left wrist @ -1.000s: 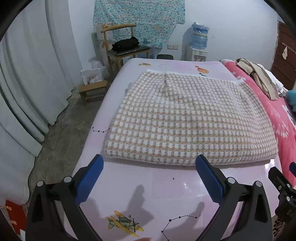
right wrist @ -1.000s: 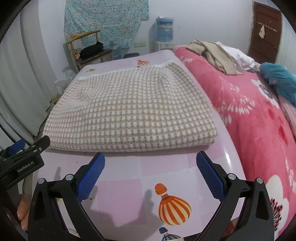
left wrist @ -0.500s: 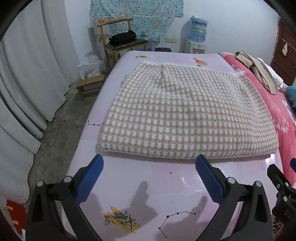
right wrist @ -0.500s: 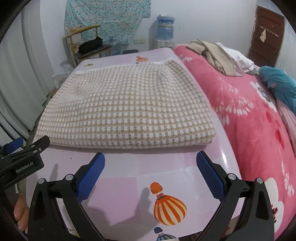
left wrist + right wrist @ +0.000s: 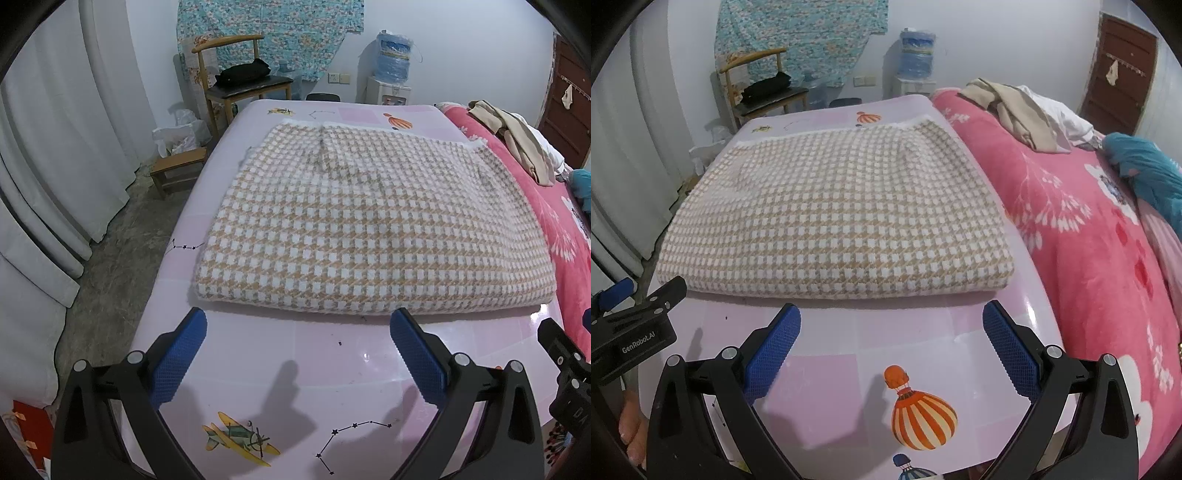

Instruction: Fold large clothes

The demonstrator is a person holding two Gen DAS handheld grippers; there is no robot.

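A beige and white houndstooth garment (image 5: 369,229) (image 5: 842,221) lies folded into a thick rectangle on the pink table (image 5: 295,369) (image 5: 886,332). Its folded edge faces me. My left gripper (image 5: 297,350) hangs open just short of that near edge, toward its left half, with nothing between the blue pads. In the right wrist view my right gripper (image 5: 892,347) also stands open, in front of the near edge toward its right half, holding nothing. Each gripper shows at the side of the other's view.
A pink flowered bed (image 5: 1089,240) runs along the table's right side, with beige clothes (image 5: 1015,110) and a teal cloth (image 5: 1145,173) piled on it. A wooden chair (image 5: 240,81), a low stool (image 5: 177,170), white curtains (image 5: 55,147) and a water dispenser (image 5: 391,70) stand to the left and behind.
Both grippers have drawn back and up a little from the folded garment, so more table shows. Their jaws stay open; the garment has not moved.
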